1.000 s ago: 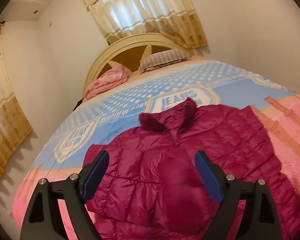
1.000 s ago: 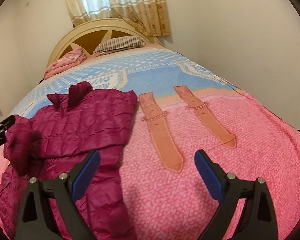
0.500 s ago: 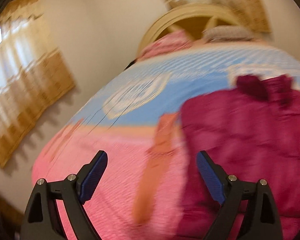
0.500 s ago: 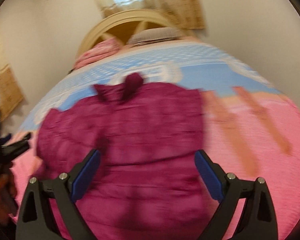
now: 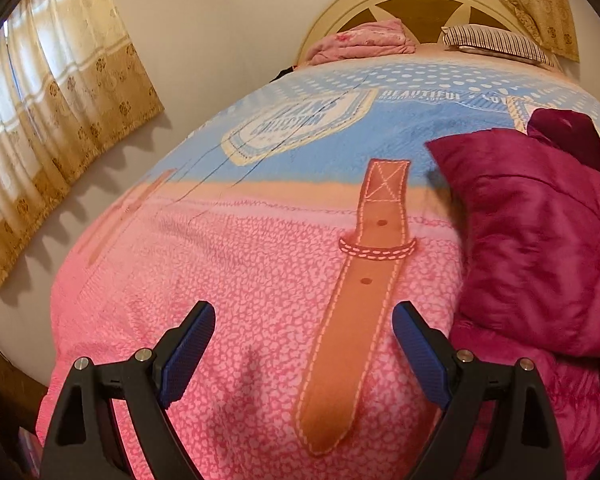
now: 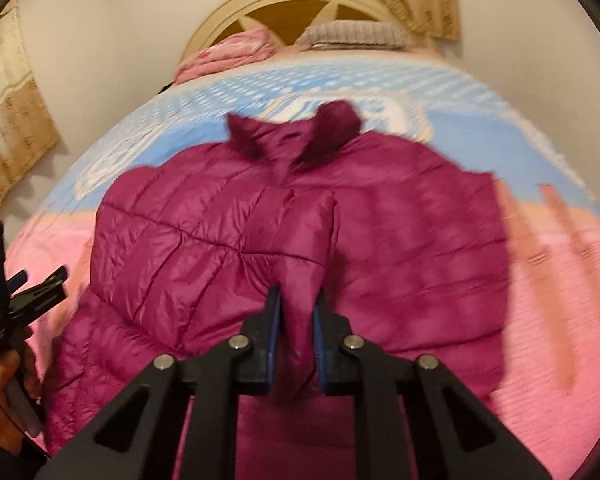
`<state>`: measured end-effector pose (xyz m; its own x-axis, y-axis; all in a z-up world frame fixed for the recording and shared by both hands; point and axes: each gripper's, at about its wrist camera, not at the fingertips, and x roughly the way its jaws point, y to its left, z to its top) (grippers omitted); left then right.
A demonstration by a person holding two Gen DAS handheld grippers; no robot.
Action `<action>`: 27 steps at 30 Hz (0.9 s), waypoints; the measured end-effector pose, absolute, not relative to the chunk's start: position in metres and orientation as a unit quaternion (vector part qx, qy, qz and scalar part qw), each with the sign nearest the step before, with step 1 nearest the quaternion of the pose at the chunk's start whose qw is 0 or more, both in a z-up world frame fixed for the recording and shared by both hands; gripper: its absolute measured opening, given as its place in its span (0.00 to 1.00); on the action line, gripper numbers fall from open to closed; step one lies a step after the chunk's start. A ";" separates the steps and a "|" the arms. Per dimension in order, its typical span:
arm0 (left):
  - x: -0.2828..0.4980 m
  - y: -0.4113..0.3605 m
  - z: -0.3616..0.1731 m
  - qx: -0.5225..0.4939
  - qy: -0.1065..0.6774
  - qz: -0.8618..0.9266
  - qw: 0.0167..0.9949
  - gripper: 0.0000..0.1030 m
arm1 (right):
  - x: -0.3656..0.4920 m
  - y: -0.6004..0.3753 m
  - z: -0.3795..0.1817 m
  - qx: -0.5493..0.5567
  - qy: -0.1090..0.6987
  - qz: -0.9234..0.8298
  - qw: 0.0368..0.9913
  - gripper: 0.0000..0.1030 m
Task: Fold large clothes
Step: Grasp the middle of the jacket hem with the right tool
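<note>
A magenta puffer jacket [image 6: 260, 216] lies on the bed, collar toward the headboard, both sleeves folded in over the body. My right gripper [image 6: 297, 312] is shut on a fold of the jacket's fabric near the middle of its lower front. My left gripper [image 5: 302, 344] is open and empty, over the pink bedspread to the left of the jacket [image 5: 540, 240]. The left gripper also shows at the left edge of the right wrist view [image 6: 40, 284], held in a hand.
The bed [image 5: 240, 280] has a pink and blue spread with printed brown belt straps. A folded pink blanket [image 5: 364, 40] and a striped pillow [image 5: 496, 42] lie by the headboard. Curtains [image 5: 52, 120] hang on the left wall.
My right gripper has swung left over the jacket and shut on its fabric. My left gripper has swung left off the jacket and stays open.
</note>
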<state>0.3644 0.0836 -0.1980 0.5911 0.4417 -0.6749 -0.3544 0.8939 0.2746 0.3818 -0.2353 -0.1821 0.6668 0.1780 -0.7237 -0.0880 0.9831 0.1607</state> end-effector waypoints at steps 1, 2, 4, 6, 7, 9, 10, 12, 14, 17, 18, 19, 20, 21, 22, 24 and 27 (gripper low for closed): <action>0.366 0.084 -0.199 0.056 0.394 0.224 0.890 0.88 | 0.384 -0.245 -0.181 0.058 0.402 0.062 0.912 0.16; 0.368 0.083 -0.198 0.057 0.395 0.223 0.889 0.88 | 0.385 -0.249 -0.180 0.059 0.402 0.055 0.912 0.16; 0.370 0.080 -0.197 0.058 0.397 0.220 0.889 0.88 | 0.392 -0.259 -0.186 0.061 0.414 0.036 0.908 0.23; 0.371 0.078 -0.193 0.057 0.397 0.215 0.891 0.88 | 0.400 -0.265 -0.202 0.063 0.437 0.025 0.897 0.35; 0.372 0.077 -0.191 0.057 0.396 0.213 0.891 0.88 | 0.399 -0.267 -0.206 0.060 0.436 0.019 0.898 0.37; 0.370 0.076 -0.183 0.054 0.390 0.208 0.895 0.88 | 0.393 -0.271 -0.206 0.070 0.430 0.021 0.900 0.46; 0.369 0.076 -0.177 0.050 0.386 0.204 0.898 0.88 | 0.388 -0.276 -0.202 0.084 0.421 0.016 0.903 0.62; 0.370 0.075 -0.167 0.045 0.382 0.198 0.902 0.88 | 0.383 -0.283 -0.189 0.099 0.396 0.006 0.913 0.73; 0.370 0.072 -0.158 0.034 0.378 0.188 0.906 0.88 | 0.373 -0.288 -0.172 0.096 0.365 -0.010 0.926 0.73; 0.374 0.060 -0.142 0.004 0.372 0.167 0.913 0.88 | 0.364 -0.287 -0.153 0.096 0.340 -0.003 0.936 0.37; 0.377 0.052 -0.137 -0.002 0.369 0.153 0.917 0.88 | 0.366 -0.282 -0.148 0.094 0.338 0.011 0.936 0.27; 0.381 0.041 -0.133 -0.001 0.368 0.139 0.919 0.88 | 0.369 -0.280 -0.145 0.095 0.336 0.019 0.937 0.26; 0.386 0.028 -0.130 0.002 0.369 0.129 0.921 0.88 | 0.370 -0.277 -0.145 0.094 0.337 0.025 0.937 0.26; 0.390 0.015 -0.126 0.007 0.364 0.124 0.923 0.88 | 0.374 -0.272 -0.145 0.090 0.339 0.027 0.936 0.24; 0.394 0.005 -0.123 0.014 0.357 0.121 0.926 0.88 | 0.379 -0.270 -0.146 0.090 0.338 0.024 0.936 0.23; 0.408 -0.016 -0.123 0.032 0.357 0.123 0.926 0.88 | 0.389 -0.270 -0.151 0.097 0.338 0.011 0.936 0.23; 0.430 -0.034 -0.138 0.065 0.358 0.166 0.917 0.88 | 0.406 -0.266 -0.162 0.103 0.349 0.003 0.931 0.23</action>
<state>0.4297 -0.0340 -0.1376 0.6891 0.3515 -0.6338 -0.2581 0.9362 0.2385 0.4058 -0.2660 -0.1616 0.7564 0.0783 -0.6494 0.0657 0.9787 0.1945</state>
